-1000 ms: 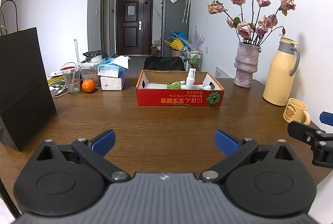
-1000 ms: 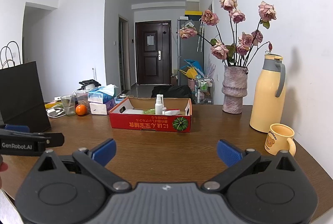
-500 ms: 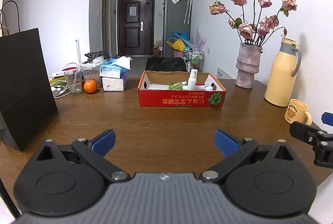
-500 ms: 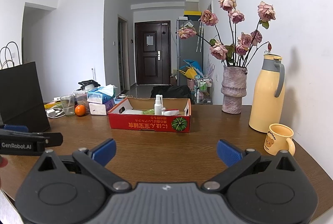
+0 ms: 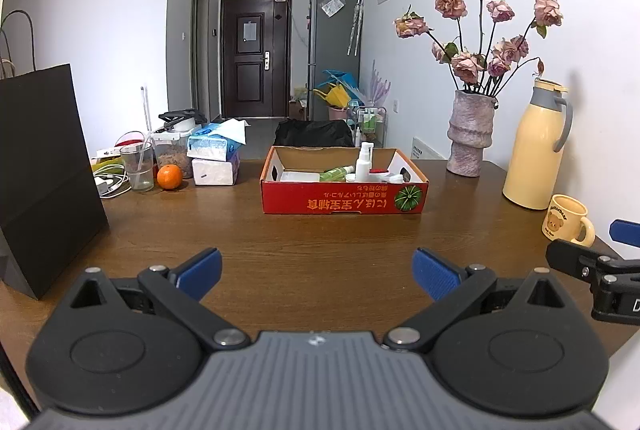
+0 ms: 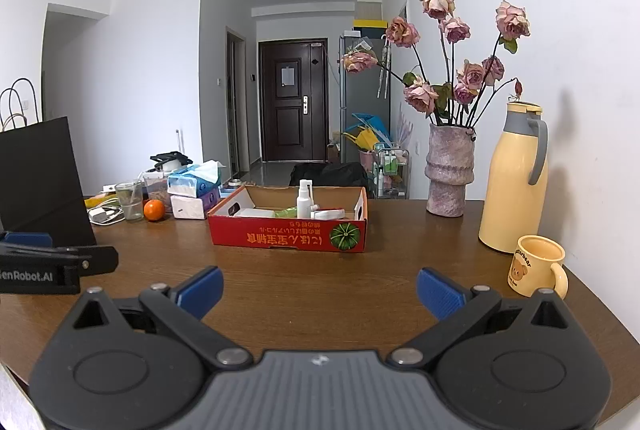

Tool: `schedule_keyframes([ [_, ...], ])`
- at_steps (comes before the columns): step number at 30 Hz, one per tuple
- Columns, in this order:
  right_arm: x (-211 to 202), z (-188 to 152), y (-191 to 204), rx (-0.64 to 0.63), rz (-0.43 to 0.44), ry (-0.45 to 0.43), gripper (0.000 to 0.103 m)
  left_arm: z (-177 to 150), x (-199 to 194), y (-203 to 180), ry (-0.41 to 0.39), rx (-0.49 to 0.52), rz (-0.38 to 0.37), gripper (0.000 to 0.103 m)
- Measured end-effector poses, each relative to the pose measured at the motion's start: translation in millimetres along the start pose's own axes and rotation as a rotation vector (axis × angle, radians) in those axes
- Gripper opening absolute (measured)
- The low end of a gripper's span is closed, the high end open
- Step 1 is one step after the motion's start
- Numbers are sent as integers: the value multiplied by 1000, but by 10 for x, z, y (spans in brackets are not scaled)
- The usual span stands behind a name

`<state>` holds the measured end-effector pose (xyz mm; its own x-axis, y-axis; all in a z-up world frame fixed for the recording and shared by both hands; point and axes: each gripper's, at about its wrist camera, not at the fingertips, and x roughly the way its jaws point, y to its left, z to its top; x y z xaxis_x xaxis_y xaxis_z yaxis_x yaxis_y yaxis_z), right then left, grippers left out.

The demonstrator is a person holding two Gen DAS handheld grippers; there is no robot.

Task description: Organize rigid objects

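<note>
A red cardboard box point(image 5: 344, 199) point(image 6: 288, 236) sits mid-table and holds a white spray bottle point(image 5: 363, 161) point(image 6: 304, 199), a green tube point(image 5: 336, 174) and white packets. My left gripper point(image 5: 316, 268) hovers open over the near table, empty, well short of the box. My right gripper point(image 6: 318, 288) is open and empty too, beside the left one. A yellow bear mug point(image 5: 566, 224) point(image 6: 536, 266) stands at the right, just ahead of the right gripper's right finger. Behind it is a yellow thermos point(image 5: 534, 150) point(image 6: 514, 178).
A black paper bag point(image 5: 44, 170) point(image 6: 40, 182) stands at the left. Behind it lie a glass point(image 5: 138, 166), an orange point(image 5: 170, 177) point(image 6: 154, 210), tissue packs point(image 5: 214, 158) and cables. A vase of dried roses point(image 5: 468, 134) point(image 6: 450, 170) stands back right. The wooden table point(image 5: 320, 238) drops off at the right.
Both grippers have drifted slightly; the box and table things sit a little differently in view. Their jaws stay wide open and nothing on the table has moved.
</note>
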<state>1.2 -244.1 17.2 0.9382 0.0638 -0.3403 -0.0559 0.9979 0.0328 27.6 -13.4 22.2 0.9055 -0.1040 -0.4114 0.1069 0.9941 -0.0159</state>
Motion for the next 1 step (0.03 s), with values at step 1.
schedule_keyframes([
  [1, 1, 1, -1, 0, 0, 0, 103, 1, 2, 1, 2, -2, -3, 103],
])
